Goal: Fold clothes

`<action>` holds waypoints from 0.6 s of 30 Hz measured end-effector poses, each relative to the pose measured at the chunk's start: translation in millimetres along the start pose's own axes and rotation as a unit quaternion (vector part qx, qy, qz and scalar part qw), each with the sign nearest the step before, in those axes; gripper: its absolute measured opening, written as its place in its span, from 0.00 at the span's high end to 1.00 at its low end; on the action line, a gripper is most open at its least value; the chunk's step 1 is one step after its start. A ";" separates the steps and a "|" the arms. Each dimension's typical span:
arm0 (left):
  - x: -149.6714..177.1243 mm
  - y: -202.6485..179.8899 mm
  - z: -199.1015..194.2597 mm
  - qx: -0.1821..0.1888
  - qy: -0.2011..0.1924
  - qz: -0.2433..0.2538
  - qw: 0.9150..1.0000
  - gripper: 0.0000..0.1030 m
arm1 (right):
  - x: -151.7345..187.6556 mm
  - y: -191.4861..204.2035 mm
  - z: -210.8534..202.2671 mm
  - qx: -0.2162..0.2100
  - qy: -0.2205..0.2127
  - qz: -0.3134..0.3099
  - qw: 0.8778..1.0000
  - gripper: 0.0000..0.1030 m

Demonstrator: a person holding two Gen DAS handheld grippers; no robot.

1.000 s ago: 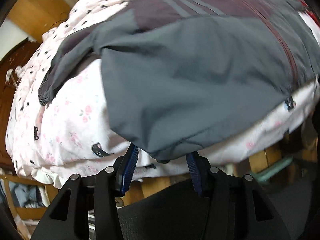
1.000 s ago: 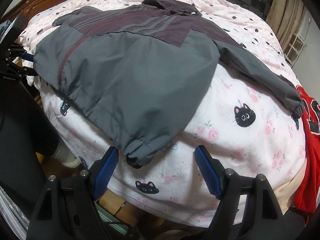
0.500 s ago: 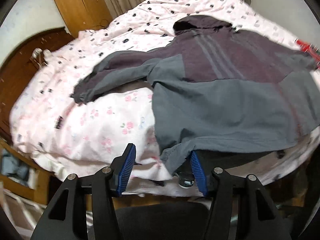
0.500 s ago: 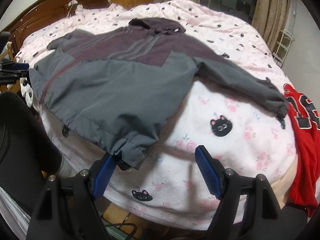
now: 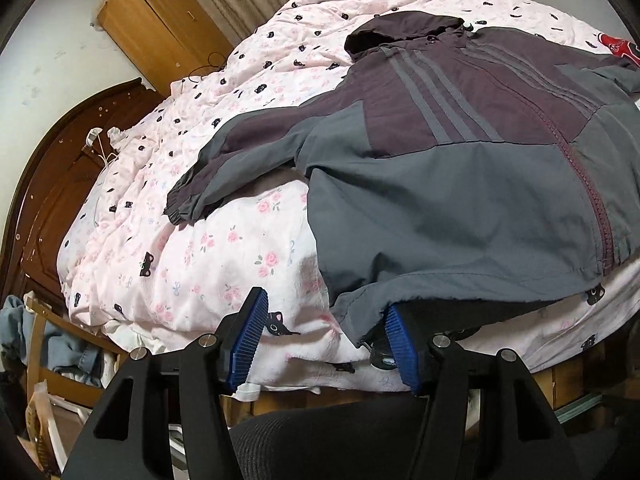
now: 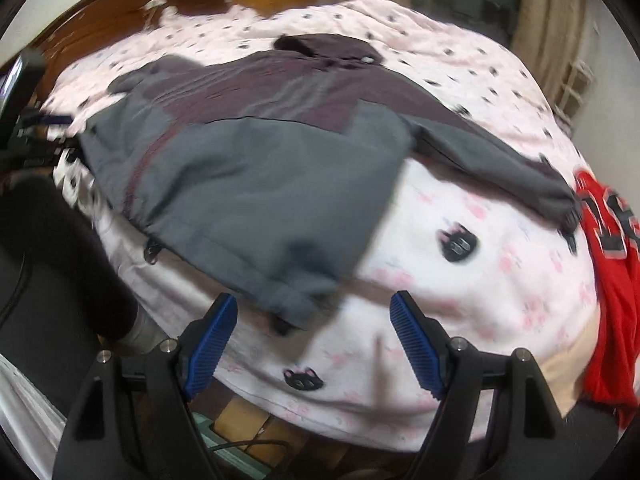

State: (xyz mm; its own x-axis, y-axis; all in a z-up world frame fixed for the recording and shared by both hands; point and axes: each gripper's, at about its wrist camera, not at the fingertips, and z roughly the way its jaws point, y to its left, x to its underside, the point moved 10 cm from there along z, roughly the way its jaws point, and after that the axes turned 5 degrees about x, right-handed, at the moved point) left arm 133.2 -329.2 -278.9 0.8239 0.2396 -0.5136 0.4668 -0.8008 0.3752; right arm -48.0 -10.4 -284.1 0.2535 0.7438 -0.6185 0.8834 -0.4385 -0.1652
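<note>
Blue ribbed fingers (image 5: 252,336) of the left gripper (image 5: 326,338) stand apart over the near edge of the bed, pinching nothing. The jacket's (image 5: 460,184) lower left hem corner droops just in front of the right-hand finger of this pair and hides its tip; whether cloth touches that pad cannot be told, but the other pad is well clear of it, with only quilt showing in the gap.

On the right gripper (image 6: 316,344) the fingers (image 6: 416,344) are spread wide and empty. The jacket's other hem corner hangs toward the gap between them, nearer the left-hand finger, and is blurred.

Beyond both pairs the jacket lies face up and spread across the pink quilt (image 5: 208,248), which is printed with roses and black cat faces. Its lower body is grey, its chest and hood dark plum with three grey stripes, and a maroon zip runs down the front. One sleeve reaches out to each side, cuffs resting on the quilt, and the hood points toward the far side of the bed.

A red jersey (image 6: 612,264) lies on the bed just beside the right sleeve's cuff. A dark wooden headboard (image 5: 52,184) stands at the left, a light wooden cabinet (image 5: 160,28) behind it, and curtains (image 6: 540,20) at the back.
</note>
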 end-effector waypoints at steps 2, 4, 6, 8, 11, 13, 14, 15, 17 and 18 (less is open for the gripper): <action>1.9 -0.8 4.6 -0.006 0.011 0.004 1.000 0.47 | -3.5 6.0 9.7 0.020 0.000 -0.014 1.000 0.22; 5.0 -1.4 9.7 -0.012 0.026 0.008 1.000 0.47 | -6.1 5.6 17.7 0.040 0.000 -0.016 0.999 0.22; 8.0 -2.1 14.8 -0.018 0.041 0.012 0.999 0.47 | -9.0 2.8 23.6 0.058 0.001 -0.013 0.998 0.24; 9.9 0.0 15.9 -0.024 0.047 0.010 0.999 0.47 | -7.6 -2.2 23.6 0.044 0.010 0.011 0.999 0.43; 12.0 4.7 15.3 -0.035 0.050 0.002 0.998 0.47 | -2.0 -5.5 17.0 0.000 0.028 0.037 0.999 0.71; 13.1 8.6 14.2 -0.042 0.051 -0.004 0.998 0.46 | -4.3 -8.5 6.2 0.004 0.013 0.034 0.999 0.71; 13.3 12.1 12.5 -0.044 0.051 -0.011 0.998 0.46 | -5.9 -9.5 0.0 0.005 0.006 0.031 0.999 0.72; 13.7 15.8 10.7 -0.045 0.052 -0.019 0.997 0.45 | -7.5 -10.4 -6.0 0.006 -0.001 0.029 1.000 0.74; 15.0 22.6 7.0 -0.045 0.054 -0.034 0.997 0.45 | -6.7 -9.3 -13.9 0.000 0.000 0.025 1.000 0.75; 16.4 24.6 5.2 -0.044 0.057 -0.039 0.997 0.44 | -6.3 -8.8 -17.7 -0.003 0.001 0.023 1.000 0.75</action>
State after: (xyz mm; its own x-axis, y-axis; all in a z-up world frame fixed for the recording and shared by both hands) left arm 156.5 -347.8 -282.1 0.8130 0.3633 -0.4550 0.5525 -0.7279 0.4060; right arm -50.4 -2.3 -265.2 0.2950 0.7233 -0.6244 0.8731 -0.4695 -0.1313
